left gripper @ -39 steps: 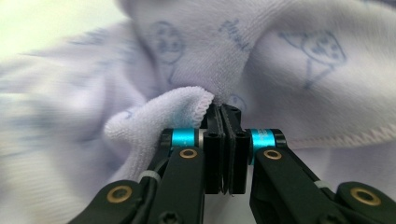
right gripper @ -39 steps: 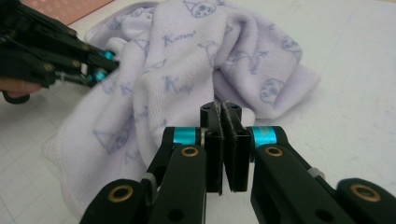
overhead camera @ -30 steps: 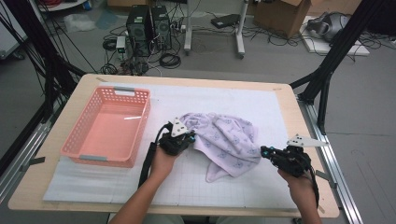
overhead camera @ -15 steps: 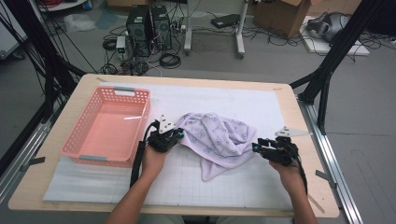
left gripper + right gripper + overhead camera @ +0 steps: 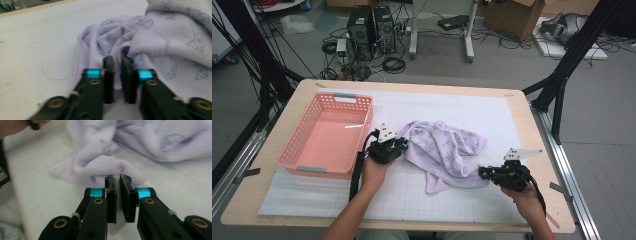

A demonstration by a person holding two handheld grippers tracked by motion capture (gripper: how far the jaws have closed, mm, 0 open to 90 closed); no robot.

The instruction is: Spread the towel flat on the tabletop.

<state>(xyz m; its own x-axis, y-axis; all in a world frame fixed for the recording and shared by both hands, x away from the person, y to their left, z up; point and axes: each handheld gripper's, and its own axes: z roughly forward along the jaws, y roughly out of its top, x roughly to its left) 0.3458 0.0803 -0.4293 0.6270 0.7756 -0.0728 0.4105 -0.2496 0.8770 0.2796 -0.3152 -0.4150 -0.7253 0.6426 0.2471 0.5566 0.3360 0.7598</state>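
Note:
A lavender printed towel [image 5: 447, 150] lies crumpled on the white mat in the middle of the table. My left gripper [image 5: 404, 145] is at its left edge. In the left gripper view the jaws [image 5: 118, 60] stand slightly apart with the towel's [image 5: 175, 37] hem between them; they have just been opening. My right gripper [image 5: 482, 173] is at the towel's near right corner. In the right gripper view its jaws [image 5: 118, 178] pinch a fold of the towel [image 5: 107, 165]; they have just been closing on it.
A pink plastic basket [image 5: 297, 162] stands on the left of the table, close to my left hand. The white gridded mat [image 5: 492, 110] covers most of the wooden tabletop [image 5: 412, 86]. Black frame legs, cables and computer boxes are on the floor beyond the table.
My right gripper has moved toward the near edge and slightly left, and has taken the towel's near right corner. The left gripper has stayed at the towel's left edge.

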